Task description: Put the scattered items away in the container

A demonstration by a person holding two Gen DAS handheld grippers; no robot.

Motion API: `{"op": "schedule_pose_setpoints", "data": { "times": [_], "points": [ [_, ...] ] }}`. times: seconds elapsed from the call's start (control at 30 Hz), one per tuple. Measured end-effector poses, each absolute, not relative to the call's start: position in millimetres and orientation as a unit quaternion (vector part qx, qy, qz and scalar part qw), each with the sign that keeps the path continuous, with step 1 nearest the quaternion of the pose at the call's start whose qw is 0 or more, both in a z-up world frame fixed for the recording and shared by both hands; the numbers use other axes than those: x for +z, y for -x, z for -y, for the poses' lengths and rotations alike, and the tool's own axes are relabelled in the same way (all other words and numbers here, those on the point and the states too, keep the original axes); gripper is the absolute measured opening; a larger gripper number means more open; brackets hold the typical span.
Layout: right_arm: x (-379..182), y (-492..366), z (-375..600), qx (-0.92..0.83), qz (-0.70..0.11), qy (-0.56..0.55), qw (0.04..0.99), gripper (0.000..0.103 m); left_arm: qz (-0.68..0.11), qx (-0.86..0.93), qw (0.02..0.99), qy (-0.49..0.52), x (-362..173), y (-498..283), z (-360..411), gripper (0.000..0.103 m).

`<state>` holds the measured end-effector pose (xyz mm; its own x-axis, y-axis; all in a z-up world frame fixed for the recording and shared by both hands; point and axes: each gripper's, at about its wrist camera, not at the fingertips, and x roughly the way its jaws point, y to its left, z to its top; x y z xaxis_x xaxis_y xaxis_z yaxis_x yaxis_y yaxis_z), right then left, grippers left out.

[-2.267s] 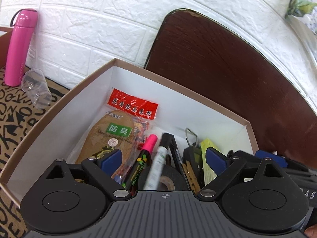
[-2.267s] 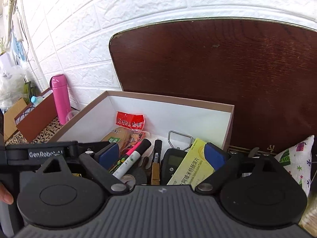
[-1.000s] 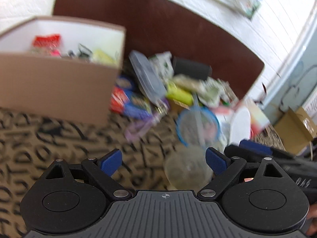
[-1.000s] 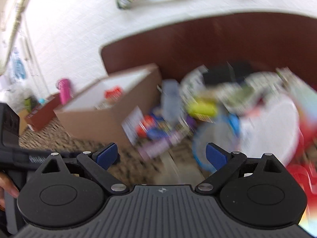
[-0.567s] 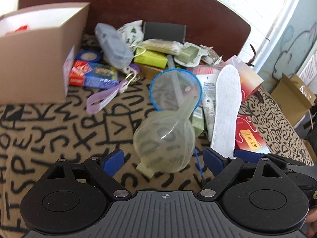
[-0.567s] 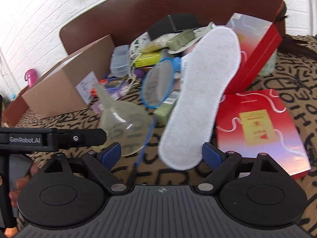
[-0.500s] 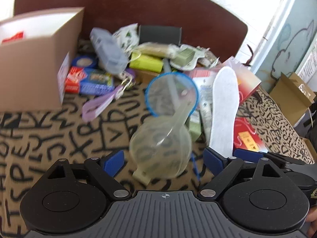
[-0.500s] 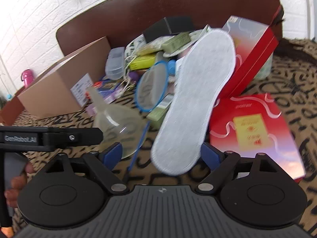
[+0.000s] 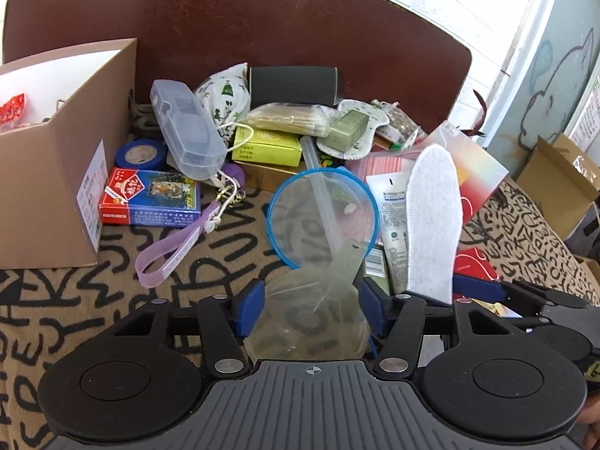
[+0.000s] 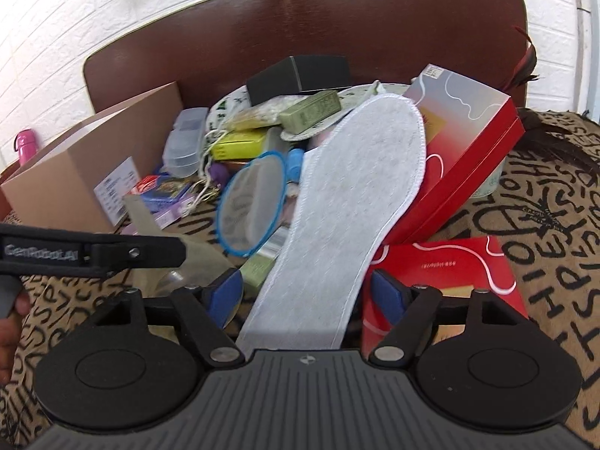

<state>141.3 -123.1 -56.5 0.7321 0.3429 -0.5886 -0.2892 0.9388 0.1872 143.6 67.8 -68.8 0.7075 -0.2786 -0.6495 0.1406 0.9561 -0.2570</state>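
My left gripper (image 9: pixel 309 309) is open with its blue pads on either side of a clear plastic funnel (image 9: pixel 311 315) lying on the patterned cloth; contact is not clear. My right gripper (image 10: pixel 305 292) is open around the heel end of a white felt insole (image 10: pixel 352 202), which leans up onto a red box (image 10: pixel 468 157). The brown cardboard container (image 9: pixel 56 172) stands at the left, also seen in the right wrist view (image 10: pixel 75 180), with some items inside. The insole also shows in the left wrist view (image 9: pixel 431 221).
A pile lies by the dark headboard: a blue-rimmed mesh sieve (image 9: pixel 322 217), a clear plastic case (image 9: pixel 185 135), a playing-card box (image 9: pixel 150 197), a purple strap (image 9: pixel 176 251), a yellow-green box (image 9: pixel 268 146), a black box (image 9: pixel 292 84), a flat red box (image 10: pixel 450 273).
Both grippers left the container, swung right to the pile and came down low. The left now straddles the funnel and the right straddles the insole.
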Motion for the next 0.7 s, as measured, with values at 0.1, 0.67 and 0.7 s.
{"op": "schedule_pose_setpoints", "data": {
  "times": [0.1, 0.67, 0.7],
  "points": [
    [-56.3, -145.5, 122.5, 0.165, -0.325, -0.038, 0.93, 0.067, -0.365, -0.115, 0.919, 0.092, -69.8, -142.4, -67.3, 0.057],
    [-47.9, -120.9, 121.3, 0.234, -0.36, -0.057, 0.901, 0.014, -0.355, -0.145, 0.921, 0.073, -53.5, -127.5, -65.4, 0.045],
    [-47.6, -121.3, 121.0, 0.233, -0.361, -0.059, 0.901, 0.014, -0.352, -0.142, 0.923, 0.07, -52.7, -128.3, -62.5, 0.045]
  ]
}}
